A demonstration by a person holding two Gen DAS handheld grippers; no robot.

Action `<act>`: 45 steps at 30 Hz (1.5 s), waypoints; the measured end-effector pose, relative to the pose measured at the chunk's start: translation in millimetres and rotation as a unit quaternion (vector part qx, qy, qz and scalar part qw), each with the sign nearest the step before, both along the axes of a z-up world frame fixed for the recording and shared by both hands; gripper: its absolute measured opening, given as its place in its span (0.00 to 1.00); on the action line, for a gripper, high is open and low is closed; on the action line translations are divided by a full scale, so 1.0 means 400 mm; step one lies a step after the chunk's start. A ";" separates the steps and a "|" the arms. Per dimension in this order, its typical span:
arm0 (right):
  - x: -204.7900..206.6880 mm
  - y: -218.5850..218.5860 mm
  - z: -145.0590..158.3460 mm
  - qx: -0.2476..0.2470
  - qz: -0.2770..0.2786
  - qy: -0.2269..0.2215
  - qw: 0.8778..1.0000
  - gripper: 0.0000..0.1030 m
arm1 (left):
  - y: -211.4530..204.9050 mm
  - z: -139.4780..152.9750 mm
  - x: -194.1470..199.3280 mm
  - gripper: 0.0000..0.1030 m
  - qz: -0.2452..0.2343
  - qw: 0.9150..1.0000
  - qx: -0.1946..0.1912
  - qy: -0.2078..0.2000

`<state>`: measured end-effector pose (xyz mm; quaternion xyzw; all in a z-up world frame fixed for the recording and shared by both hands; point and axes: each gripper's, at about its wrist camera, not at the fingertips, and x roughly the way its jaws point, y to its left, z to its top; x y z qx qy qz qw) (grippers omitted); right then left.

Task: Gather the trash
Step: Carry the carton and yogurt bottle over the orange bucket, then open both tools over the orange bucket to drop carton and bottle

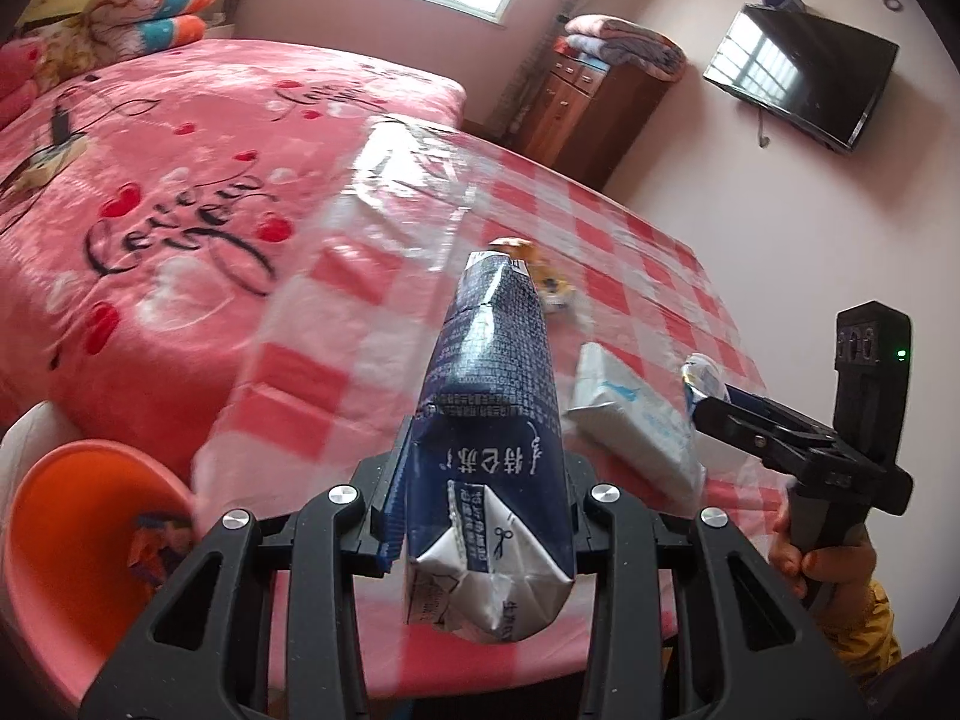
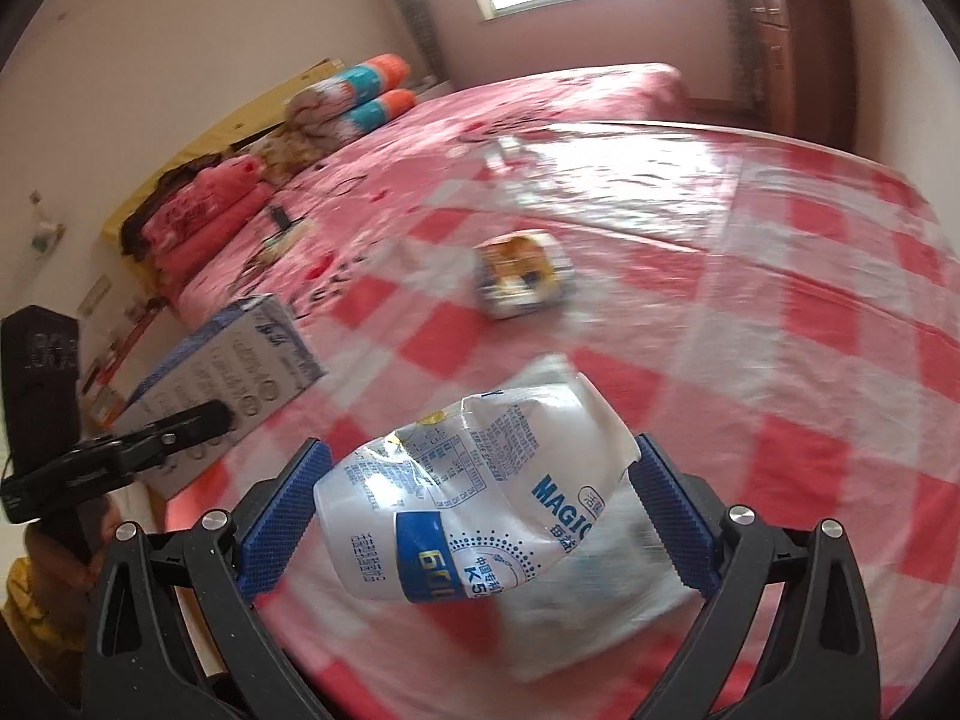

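Dark blue milk carton [image 1: 492, 420], flattened and creased, printed with white Chinese characters and a small scissors mark, clamped between the blue pads of the left gripper [image 1: 480, 504], jaws narrow on its sides, lifted above the near edge of the checked table [image 1: 648, 252]. Crushed white plastic bottle [image 2: 480, 492], label reading "MAGIC" with a blue band and partly legible "K5", pinched across its width by the right gripper [image 2: 480, 510], jaws fairly wide around it, likewise held over the table's near edge. Both tools angled downward toward the tabletop; right hand [image 1: 822, 564] wrapped round its black handle, yellow sleeve [image 1: 864, 630] at the wrist. On the table beyond the carton: a white tissue pack [image 1: 636, 420] just to its right, a small orange-and-yellow wrapper [image 2: 522, 276] nearer the table's middle. Left of the table, low down: an orange bin [image 1: 90, 558] with a scrap of coloured paper inside. Behind the table: a pink bedspread [image 1: 198, 180] with looping black script, not legible for certain.
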<state>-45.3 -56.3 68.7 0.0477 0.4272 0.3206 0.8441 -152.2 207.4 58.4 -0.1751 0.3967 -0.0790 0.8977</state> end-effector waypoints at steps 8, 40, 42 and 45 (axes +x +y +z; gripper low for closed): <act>-0.067 0.199 0.031 0.012 0.102 0.010 0.995 0.95 | 0.150 -0.028 -0.101 0.37 0.072 0.997 0.003 0.016; -0.256 0.722 -0.052 -0.028 0.339 0.017 0.940 0.95 | 0.469 -0.227 -0.276 0.61 0.257 0.959 -0.002 0.119; -0.262 0.722 -0.053 -0.036 0.341 0.003 0.939 0.95 | 0.469 -0.223 -0.276 0.62 0.256 0.959 -0.004 0.119; -0.272 0.728 -0.071 -0.058 0.345 -0.007 0.937 0.95 | 0.480 -0.203 -0.284 0.63 0.249 0.962 -0.028 0.108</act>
